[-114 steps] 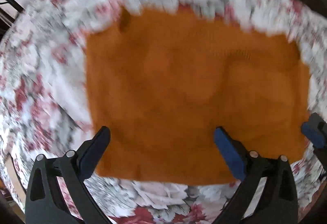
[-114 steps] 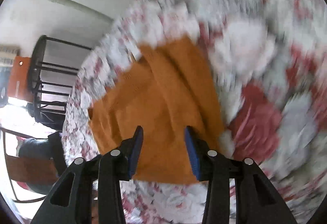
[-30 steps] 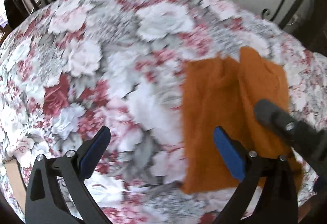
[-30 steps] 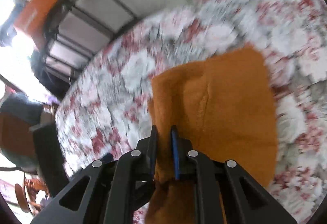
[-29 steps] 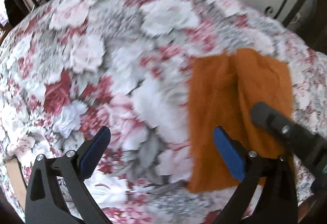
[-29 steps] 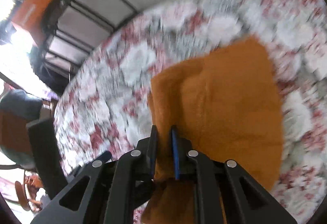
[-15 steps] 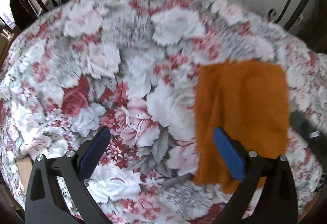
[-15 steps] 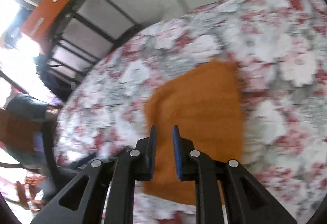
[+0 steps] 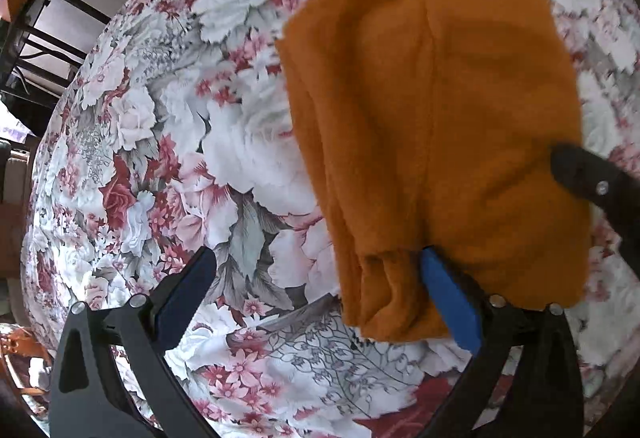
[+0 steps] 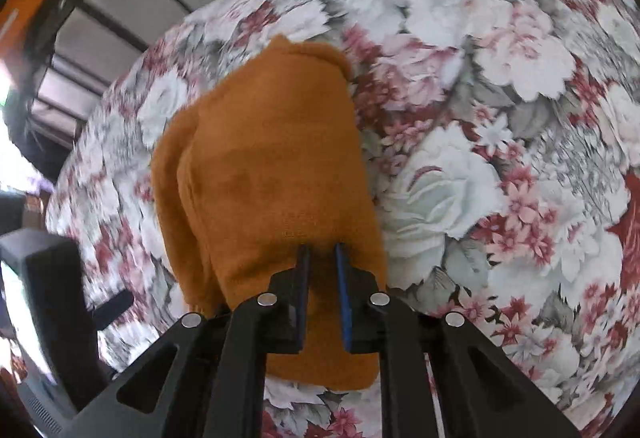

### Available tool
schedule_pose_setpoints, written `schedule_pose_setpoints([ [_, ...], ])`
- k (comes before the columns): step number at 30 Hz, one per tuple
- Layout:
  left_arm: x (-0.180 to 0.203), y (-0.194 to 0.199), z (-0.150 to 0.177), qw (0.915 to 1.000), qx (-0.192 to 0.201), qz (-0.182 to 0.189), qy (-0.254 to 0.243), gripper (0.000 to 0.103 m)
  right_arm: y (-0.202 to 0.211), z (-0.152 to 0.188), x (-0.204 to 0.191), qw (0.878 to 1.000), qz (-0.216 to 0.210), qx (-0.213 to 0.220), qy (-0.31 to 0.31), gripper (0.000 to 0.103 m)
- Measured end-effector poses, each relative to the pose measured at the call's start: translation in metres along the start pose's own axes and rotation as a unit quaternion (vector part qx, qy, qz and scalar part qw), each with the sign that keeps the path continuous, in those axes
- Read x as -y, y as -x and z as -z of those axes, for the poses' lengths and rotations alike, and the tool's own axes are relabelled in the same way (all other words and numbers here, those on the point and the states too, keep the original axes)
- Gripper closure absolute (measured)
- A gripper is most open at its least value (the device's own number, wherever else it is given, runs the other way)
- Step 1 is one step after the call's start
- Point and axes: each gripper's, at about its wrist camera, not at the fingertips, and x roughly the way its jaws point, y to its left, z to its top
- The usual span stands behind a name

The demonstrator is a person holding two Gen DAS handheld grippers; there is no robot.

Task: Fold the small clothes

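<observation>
Floral tabletop [image 9: 248, 142] carries the folded orange garment [image 9: 432, 142]. Left tool [image 9: 320, 290] gapes empty; right tool [image 10: 322, 258] pinches its near edge. Lifting could undo the fold.

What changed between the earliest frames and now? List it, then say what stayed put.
The orange garment, earlier spread wide and flat, now lies folded into a narrow stack. The right gripper, then open above it, has narrowed to a slim gap over the near edge; whether it pinches cloth is unclear. The left gripper stays wide open. The floral tablecloth is unchanged.
</observation>
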Motion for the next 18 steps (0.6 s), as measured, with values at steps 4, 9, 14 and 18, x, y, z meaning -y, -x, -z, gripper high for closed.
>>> schedule_pose_setpoints([
  [4,-0.003,0.003,-0.003,1.0,-0.001,0.004,0.008,0.004,0.002,-0.003,-0.002,1.0,-0.006,-0.007,0.013,0.081],
  [9,-0.03,0.028,-0.018,0.9967,0.031,0.041,0.063,0.004,0.034,-0.014,0.006,0.998,-0.047,0.038,-0.013,0.083],
  [14,-0.055,0.044,-0.037,0.9755,0.066,0.156,0.14,0.004,0.052,-0.029,0.014,0.994,-0.073,0.075,-0.012,0.09],
  [18,-0.04,0.038,-0.045,0.9721,0.069,0.173,0.143,0.004,0.048,-0.045,0.019,0.992,-0.086,0.089,-0.006,0.095],
])
